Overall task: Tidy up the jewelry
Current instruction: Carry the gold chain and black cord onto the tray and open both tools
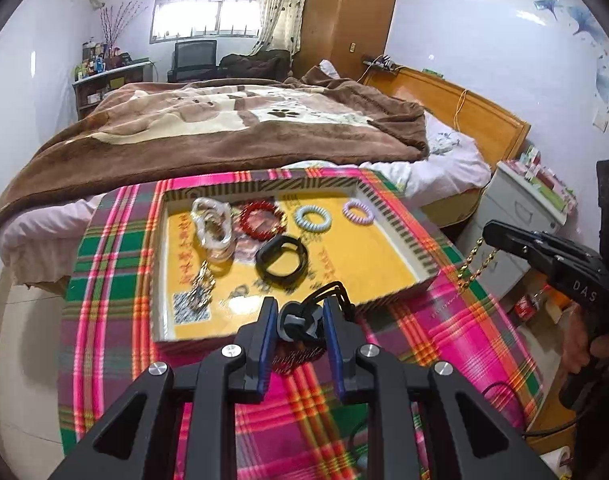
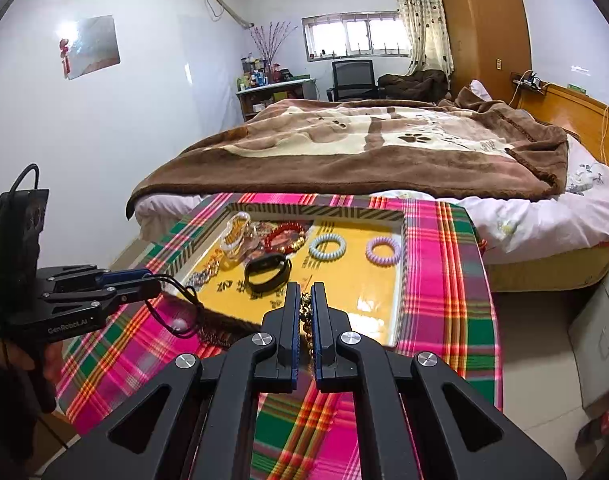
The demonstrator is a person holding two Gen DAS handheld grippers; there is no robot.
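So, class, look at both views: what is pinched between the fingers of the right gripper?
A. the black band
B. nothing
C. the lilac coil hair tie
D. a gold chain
D: the right gripper is shut on the gold chain, which also dangles from it in the left wrist view.

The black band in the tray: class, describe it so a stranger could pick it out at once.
Start at the yellow-floored tray on the plaid tablecloth before the bed. Near the tray's middle, in front of the red bead bracelet, lies the black band. It is the only plain black, flat strap loop there; its neighbours are beaded, coiled or clear.
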